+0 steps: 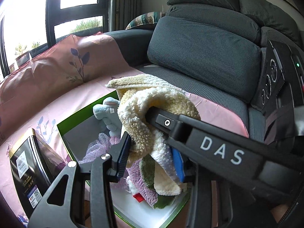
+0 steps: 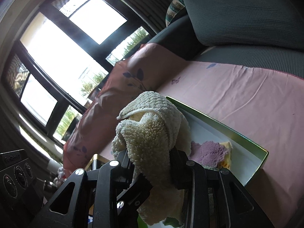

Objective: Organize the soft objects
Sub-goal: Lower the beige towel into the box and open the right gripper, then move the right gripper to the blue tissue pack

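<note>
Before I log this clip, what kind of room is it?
Most likely a home living room: a dark grey sofa with thick back cushions, a pink floral cover spread over its seat, and a large dark-framed window looking out on greenery.

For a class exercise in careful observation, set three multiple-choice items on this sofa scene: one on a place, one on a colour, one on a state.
1. Where is the grey plush toy?
A. in the green-rimmed box
B. on the dark sofa cushion
C. on the window sill

2. What colour is the sheet over the sofa seat?
A. blue
B. pink
C. white

3. What is the state of the right gripper?
A. open, holding nothing
B. shut on the black carton
C. shut on the cream fleece cloth

Answers: 1 A, it sits inside the box walls. 2 B, pink with leaf prints. 3 C, the fleece is bunched between its fingers.
</note>
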Available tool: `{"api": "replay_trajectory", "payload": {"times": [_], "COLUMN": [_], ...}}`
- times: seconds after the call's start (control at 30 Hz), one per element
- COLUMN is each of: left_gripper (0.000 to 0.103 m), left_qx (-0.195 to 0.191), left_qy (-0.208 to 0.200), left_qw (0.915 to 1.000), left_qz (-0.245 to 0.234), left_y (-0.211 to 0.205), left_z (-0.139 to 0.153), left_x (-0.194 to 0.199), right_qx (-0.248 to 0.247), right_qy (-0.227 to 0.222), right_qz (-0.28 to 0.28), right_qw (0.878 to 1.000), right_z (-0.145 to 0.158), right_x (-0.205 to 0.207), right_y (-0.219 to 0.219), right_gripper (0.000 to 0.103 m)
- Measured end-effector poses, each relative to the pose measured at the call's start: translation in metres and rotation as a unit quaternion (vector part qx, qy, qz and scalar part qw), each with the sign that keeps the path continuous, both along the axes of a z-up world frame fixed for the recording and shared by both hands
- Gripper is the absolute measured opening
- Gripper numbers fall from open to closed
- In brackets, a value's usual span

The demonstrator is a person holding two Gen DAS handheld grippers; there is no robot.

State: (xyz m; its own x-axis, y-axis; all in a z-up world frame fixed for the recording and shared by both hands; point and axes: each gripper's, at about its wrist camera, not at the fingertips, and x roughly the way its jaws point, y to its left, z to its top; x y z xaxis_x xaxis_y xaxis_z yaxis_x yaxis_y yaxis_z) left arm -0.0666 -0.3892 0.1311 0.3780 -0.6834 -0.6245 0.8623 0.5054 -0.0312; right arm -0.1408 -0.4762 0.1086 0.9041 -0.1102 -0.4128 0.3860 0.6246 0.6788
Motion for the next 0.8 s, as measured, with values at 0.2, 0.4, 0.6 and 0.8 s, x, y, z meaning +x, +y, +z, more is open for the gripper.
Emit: {"api": "replay_trajectory", "payload": {"times": [0.2, 0.4, 0.6, 0.8], "left_gripper": [0.039, 0.040, 0.040, 0.040], "left_qx": [0.050, 0.052, 0.046, 0.017], "left_qy": [0.035, 0.071, 0.060, 0.046], "left_qw": [0.9976, 0.9948, 0.9947, 0.9942], "left_qz": [0.033, 0.051, 0.070, 0.096], "left_y": [-0.022, -0.024, -0.016, 0.027], "left_z": [-0.022, -0.031, -0.018, 0.012], "left_x": [0.011, 0.018, 0.018, 0.012], "right_qx": [0.018, 0.033, 0.031, -0.006], "right_qy": [0.056, 0.071, 0.082, 0.087], "right_qz": [-0.026, -0.036, -0.044, -0.057], "right_qw": [0.998, 0.996, 0.995, 0.995], "right_z": [-0.017, -0.023, -0.017, 0.002], "right_x": [0.000, -0.006, -0.013, -0.021], "right_y": [-0.013, -0.019, -0.018, -0.009], "right_gripper": [0.035, 0.035, 0.036, 0.045]}}
